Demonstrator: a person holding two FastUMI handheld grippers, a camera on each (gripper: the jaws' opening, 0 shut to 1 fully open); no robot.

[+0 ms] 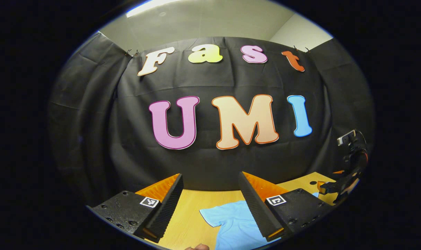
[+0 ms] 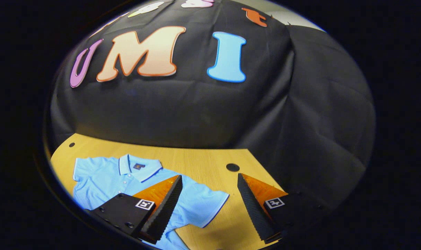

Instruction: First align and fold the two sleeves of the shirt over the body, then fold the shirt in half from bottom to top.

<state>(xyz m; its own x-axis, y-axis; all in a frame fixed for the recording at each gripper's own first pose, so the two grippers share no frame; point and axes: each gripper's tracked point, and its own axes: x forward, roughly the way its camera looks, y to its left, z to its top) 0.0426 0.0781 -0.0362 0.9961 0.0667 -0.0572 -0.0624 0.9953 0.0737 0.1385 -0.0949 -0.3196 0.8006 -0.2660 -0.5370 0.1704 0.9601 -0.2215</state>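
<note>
Blue shirt [image 2: 127,177] flat on table [image 2: 203,158], beneath open right tool [image 2: 208,205]

The left gripper view faced the wall [image 1: 210,156], level and low over the table [image 1: 189,208]. The right gripper view tilted down; both shared the shirt [image 2: 106,177]

The shirt [image 2: 134,180] lies flat on the table [image 2: 203,159] before the cloth wall [image 2: 182,111], collar toward the wall, one sleeve [image 2: 205,203] between my right gripper's [image 2: 208,208] parted fingers, my left gripper [image 1: 210,206] above its other sleeve [image 1: 219,215].
</note>
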